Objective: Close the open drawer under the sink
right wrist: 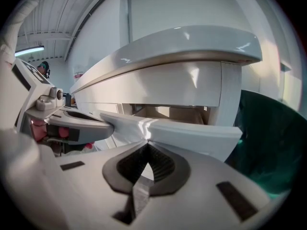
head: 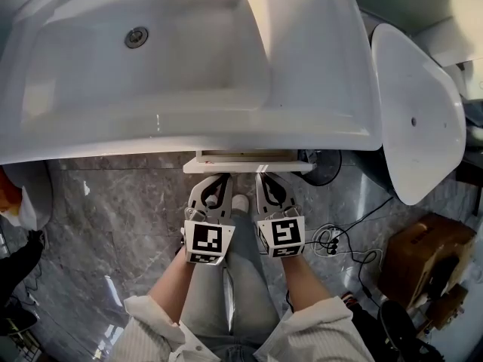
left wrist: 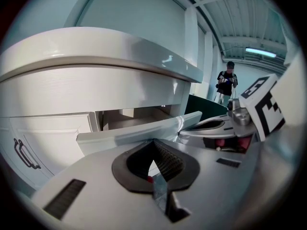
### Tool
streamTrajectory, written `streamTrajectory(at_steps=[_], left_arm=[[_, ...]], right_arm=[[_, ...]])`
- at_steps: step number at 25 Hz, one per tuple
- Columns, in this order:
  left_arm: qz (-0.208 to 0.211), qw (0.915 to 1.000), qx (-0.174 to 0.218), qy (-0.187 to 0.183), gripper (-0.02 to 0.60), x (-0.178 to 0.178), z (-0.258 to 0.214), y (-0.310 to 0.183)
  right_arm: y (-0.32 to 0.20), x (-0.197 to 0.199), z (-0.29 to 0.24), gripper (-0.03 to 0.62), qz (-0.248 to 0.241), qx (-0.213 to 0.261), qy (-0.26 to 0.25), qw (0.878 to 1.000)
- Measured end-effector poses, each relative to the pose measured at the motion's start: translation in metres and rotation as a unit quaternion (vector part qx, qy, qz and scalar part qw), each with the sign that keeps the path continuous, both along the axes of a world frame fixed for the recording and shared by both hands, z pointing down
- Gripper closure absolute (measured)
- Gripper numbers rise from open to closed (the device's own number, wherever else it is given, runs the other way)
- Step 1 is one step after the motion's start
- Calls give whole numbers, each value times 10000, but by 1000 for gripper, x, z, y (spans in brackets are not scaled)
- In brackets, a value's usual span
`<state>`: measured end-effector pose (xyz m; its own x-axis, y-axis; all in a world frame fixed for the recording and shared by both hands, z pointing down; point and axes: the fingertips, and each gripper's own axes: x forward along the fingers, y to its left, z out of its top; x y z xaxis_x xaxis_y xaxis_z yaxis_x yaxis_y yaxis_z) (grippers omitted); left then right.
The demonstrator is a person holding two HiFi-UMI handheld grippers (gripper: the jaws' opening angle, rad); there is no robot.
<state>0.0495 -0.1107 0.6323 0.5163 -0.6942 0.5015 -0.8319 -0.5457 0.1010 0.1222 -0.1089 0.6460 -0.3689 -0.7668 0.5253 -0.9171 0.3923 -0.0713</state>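
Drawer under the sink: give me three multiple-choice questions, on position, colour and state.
1. The left gripper and right gripper are: A far apart; B side by side at the drawer front; C raised overhead.
2. The sink is: A white; B black; C green.
3. The drawer is: A fully shut; B taken out; C partly open.
B, the head view shows both tips together at the drawer front; A, the basin is white; C, a gap shows the drawer's inside.
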Motion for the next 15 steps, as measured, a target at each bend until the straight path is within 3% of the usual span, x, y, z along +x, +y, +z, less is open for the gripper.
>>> streamTrajectory(at_steps=[15], left_arm=[[129,9998,146,-50,566,3,-6,-44]], right_arm=[[-46,3,-2,585,296,107,102,9995]])
